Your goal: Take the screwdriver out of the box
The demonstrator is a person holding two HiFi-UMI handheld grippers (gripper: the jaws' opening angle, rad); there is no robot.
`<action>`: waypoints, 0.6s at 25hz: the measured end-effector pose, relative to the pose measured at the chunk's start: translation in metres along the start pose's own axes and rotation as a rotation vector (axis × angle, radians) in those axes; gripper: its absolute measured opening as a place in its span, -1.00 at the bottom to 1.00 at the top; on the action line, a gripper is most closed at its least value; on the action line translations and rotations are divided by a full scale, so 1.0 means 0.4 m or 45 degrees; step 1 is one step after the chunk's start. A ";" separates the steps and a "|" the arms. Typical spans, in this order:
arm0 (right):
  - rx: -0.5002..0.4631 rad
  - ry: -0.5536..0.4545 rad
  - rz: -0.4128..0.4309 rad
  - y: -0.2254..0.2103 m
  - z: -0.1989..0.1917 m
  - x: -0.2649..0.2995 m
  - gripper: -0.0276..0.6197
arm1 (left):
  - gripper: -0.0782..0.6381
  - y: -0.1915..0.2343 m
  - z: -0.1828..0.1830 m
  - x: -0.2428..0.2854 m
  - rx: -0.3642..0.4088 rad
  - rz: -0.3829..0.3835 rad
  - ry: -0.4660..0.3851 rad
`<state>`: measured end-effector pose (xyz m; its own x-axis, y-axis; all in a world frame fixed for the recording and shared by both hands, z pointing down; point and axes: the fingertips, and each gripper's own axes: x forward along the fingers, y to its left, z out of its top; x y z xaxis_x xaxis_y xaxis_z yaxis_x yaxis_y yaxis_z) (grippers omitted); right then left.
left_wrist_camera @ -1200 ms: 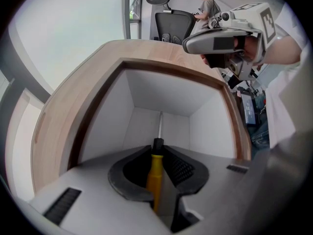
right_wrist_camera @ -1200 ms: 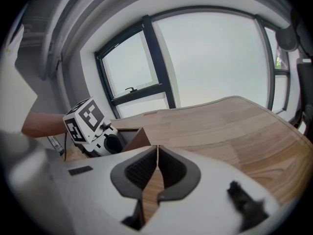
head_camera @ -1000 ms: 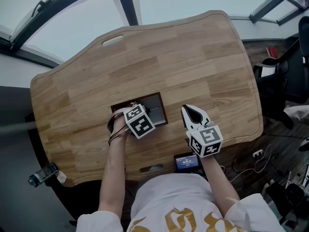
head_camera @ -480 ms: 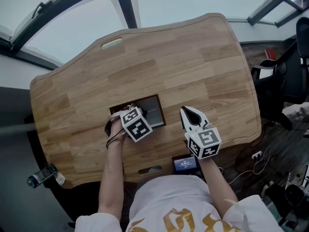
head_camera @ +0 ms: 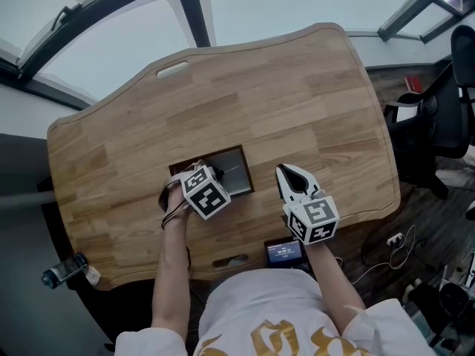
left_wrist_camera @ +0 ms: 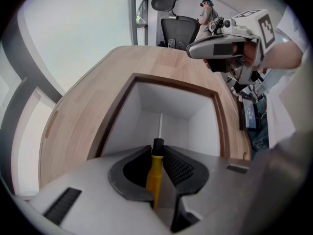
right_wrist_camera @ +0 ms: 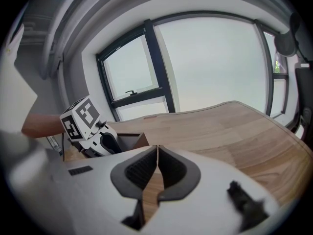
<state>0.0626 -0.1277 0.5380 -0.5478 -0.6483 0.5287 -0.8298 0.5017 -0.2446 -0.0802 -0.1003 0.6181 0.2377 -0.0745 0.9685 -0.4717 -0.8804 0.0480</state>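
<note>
Yellow plastic, the handle of the screwdriver [left_wrist_camera: 155,173], is being pinched between the pads of the left claw [left_wrist_camera: 159,155], which is pointing steeply down; the grip is looking just as it did a second ago. The metal shaft is reaching down into the white-walled box [left_wrist_camera: 168,102], so the tool is still inside it, not yet lifted clear. In the head view the left claw is sitting slightly further left and nearer the person than a second ago, baring a little more of the box's inside; the withdrawal is probably only starting. Just beside the box, the right claw [right_wrist_camera: 156,163] is waiting pressed together and empty, unmoved. Beyond, the wooden surface [head_camera: 297,87] is stretching toward the windows [right_wrist_camera: 210,67].
</note>
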 end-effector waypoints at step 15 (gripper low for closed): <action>-0.016 -0.036 0.001 0.013 0.027 -0.018 -0.82 | -0.56 0.006 0.006 -0.037 -0.104 0.042 -0.097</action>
<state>0.0610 -0.1266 0.5241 -0.5517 -0.6637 0.5052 -0.8278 0.5096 -0.2346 -0.0828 -0.1023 0.6033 0.2834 -0.1408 0.9486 -0.5469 -0.8363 0.0393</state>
